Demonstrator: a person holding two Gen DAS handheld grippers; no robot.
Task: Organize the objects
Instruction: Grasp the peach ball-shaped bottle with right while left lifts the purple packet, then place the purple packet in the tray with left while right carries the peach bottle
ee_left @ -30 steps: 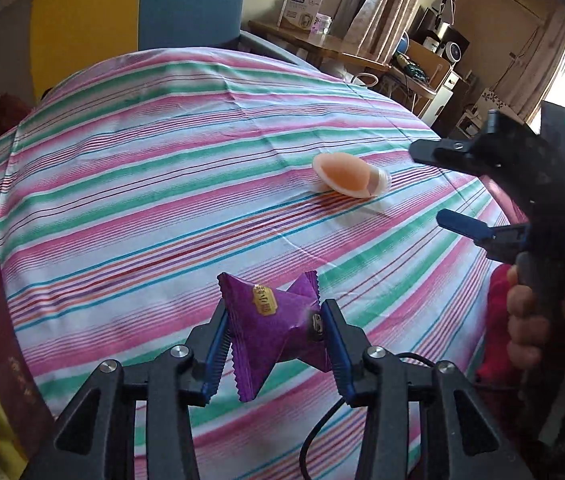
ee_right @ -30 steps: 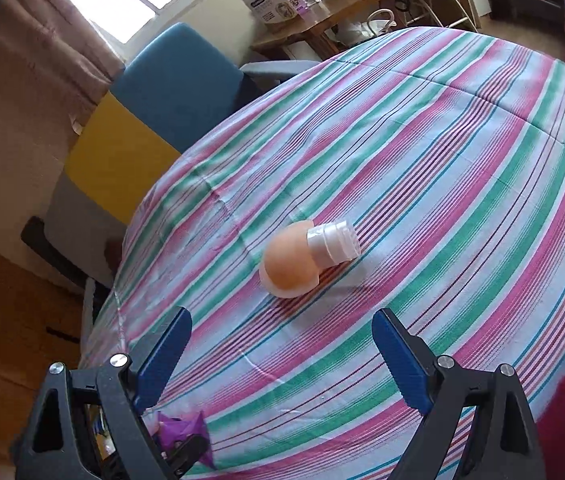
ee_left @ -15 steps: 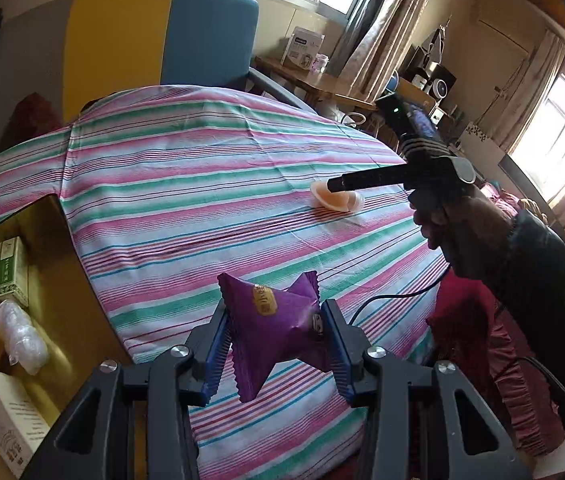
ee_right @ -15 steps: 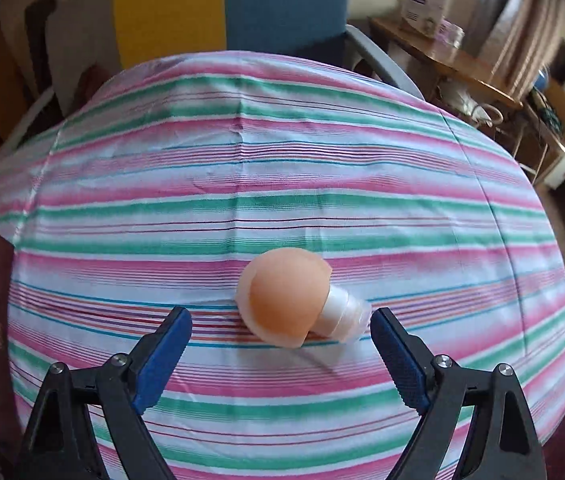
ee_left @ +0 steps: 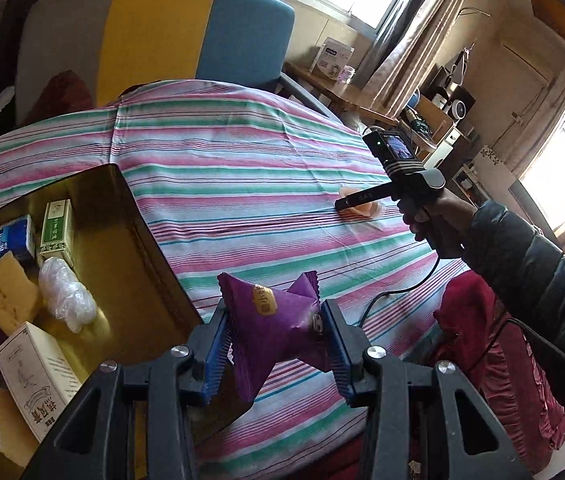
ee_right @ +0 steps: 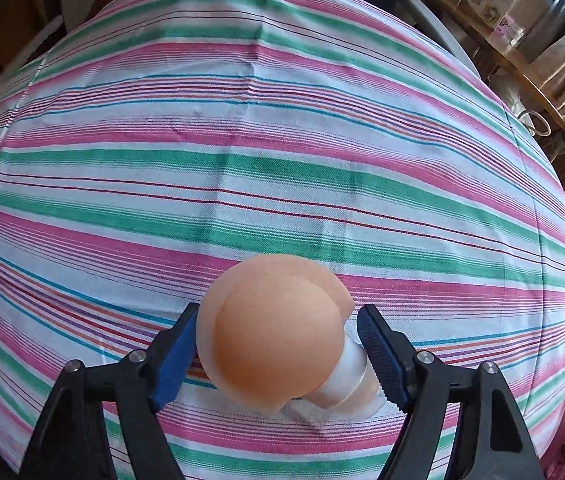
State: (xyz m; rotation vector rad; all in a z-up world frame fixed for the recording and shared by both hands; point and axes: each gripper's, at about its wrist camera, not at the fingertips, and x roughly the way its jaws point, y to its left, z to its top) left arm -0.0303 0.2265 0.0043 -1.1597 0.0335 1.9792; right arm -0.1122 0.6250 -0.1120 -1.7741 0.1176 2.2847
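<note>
Here the right hand-held gripper [ee_right: 278, 354] straddles the peach capped bottle [ee_right: 278, 328] lying on the striped table [ee_right: 282, 160], jaws apart, its long axis running slantwise between them. The left hand-held gripper [ee_left: 278, 332], clamped on a purple packet [ee_left: 272, 316], hangs beside the gold tray [ee_left: 142, 240].

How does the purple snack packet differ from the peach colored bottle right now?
The purple snack packet is a crinkly wrapper; the peach bottle is smooth and rounded. The packet is pinched in the left gripper, off the cloth; the bottle lies on the striped tablecloth between the right gripper's open jaws.
</note>
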